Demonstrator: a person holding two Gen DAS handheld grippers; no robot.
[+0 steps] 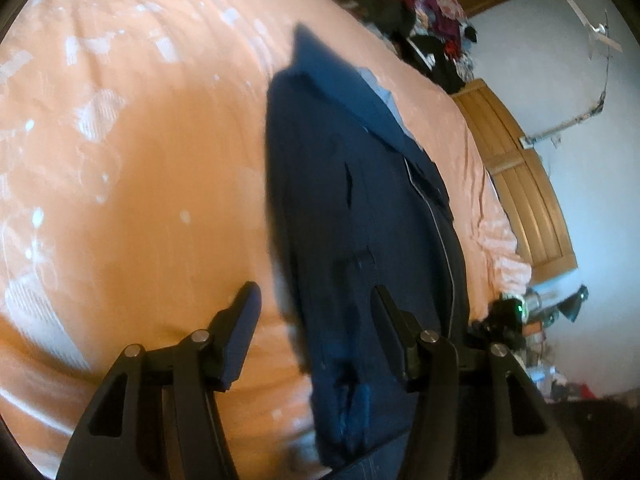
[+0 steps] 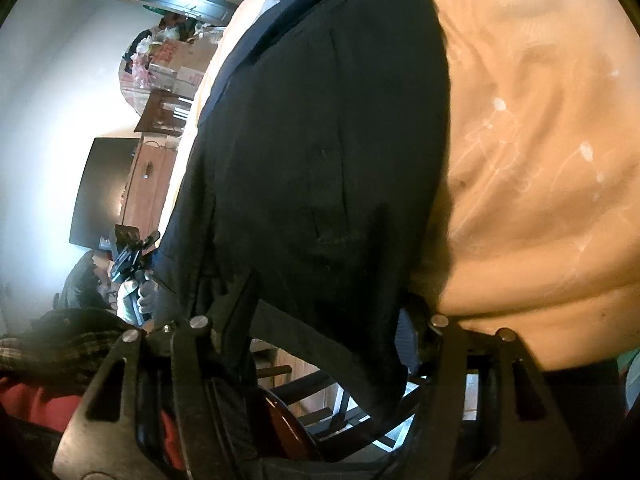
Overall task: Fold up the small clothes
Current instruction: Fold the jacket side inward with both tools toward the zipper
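1. Navy garment [image 1: 360, 208], with pockets, seams and a pale lining edge at its far end: laid lengthwise on the bed, near end hanging over the bed's edge toward the cameras. Looks almost black in the right wrist view [image 2: 320, 140]. Blurred in both views.
2. Bed cover [image 1: 140, 160]: peach-orange with a scattered white pattern, rumpled in long folds; it fills most of both views [image 2: 540, 160].
3. Room, left view: pale wall [image 1: 560, 60], wooden door panels [image 1: 528, 200] past the bed, a heap of mixed clothing [image 1: 432, 20] at the far end, small clutter on the floor side.
4. Room, right view: dark flat screen [image 2: 104, 192] on a wooden cabinet [image 2: 148, 188], cardboard boxes [image 2: 180, 64] piled beyond it.
5. Left gripper [image 1: 316, 300]: fingers spread wide, one over the bare cover, the other over the garment's near end; nothing pinched.
6. Right gripper [image 2: 324, 304]: fingers set wide apart with the garment's hanging edge draped between and over them; cannot tell whether cloth is actually clamped.
7. Gloved hand [image 2: 146, 296], small at the left of the right view, holding the other tool.
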